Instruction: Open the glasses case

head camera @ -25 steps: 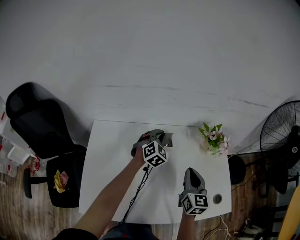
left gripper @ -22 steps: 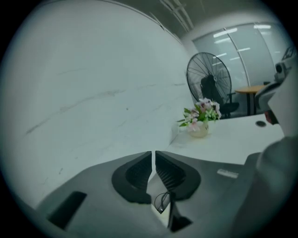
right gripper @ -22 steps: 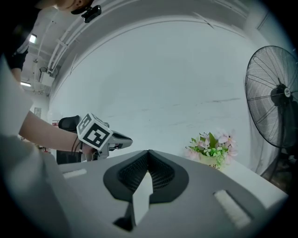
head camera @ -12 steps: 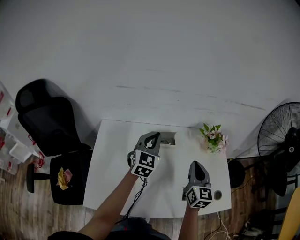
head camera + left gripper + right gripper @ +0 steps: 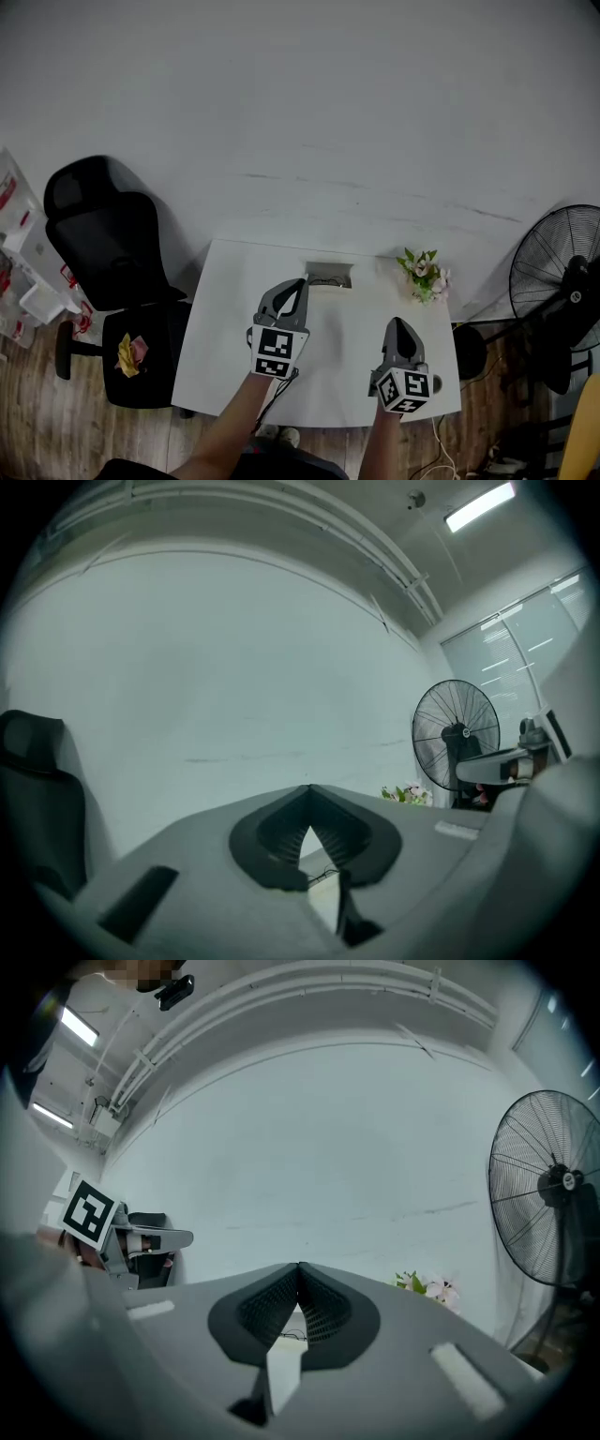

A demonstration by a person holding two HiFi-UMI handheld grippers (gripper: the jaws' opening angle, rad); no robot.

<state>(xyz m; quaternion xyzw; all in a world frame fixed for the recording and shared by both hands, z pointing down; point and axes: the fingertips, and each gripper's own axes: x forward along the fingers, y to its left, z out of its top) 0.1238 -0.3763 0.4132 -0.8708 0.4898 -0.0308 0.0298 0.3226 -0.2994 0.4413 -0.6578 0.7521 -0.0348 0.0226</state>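
Note:
A small grey glasses case (image 5: 328, 275) lies near the far edge of the white table (image 5: 225, 328); its lid looks raised, though it is too small to be sure. My left gripper (image 5: 297, 284) hovers a little nearer than the case and apart from it, jaws shut with nothing between them. In the left gripper view the left gripper (image 5: 307, 789) shows its tips meeting. My right gripper (image 5: 398, 324) hangs over the table's right side, away from the case. The right gripper (image 5: 298, 1267) is shut and empty too.
A pot of pink flowers (image 5: 424, 275) stands at the table's far right corner. A black office chair (image 5: 103, 234) is to the left of the table, with crumpled yellow and pink things on its seat (image 5: 127, 354). A standing fan (image 5: 562, 281) is on the right.
My left gripper has drawn back from the case toward me and risen, rolling upright. The case stays on the table. The right gripper has risen a little.

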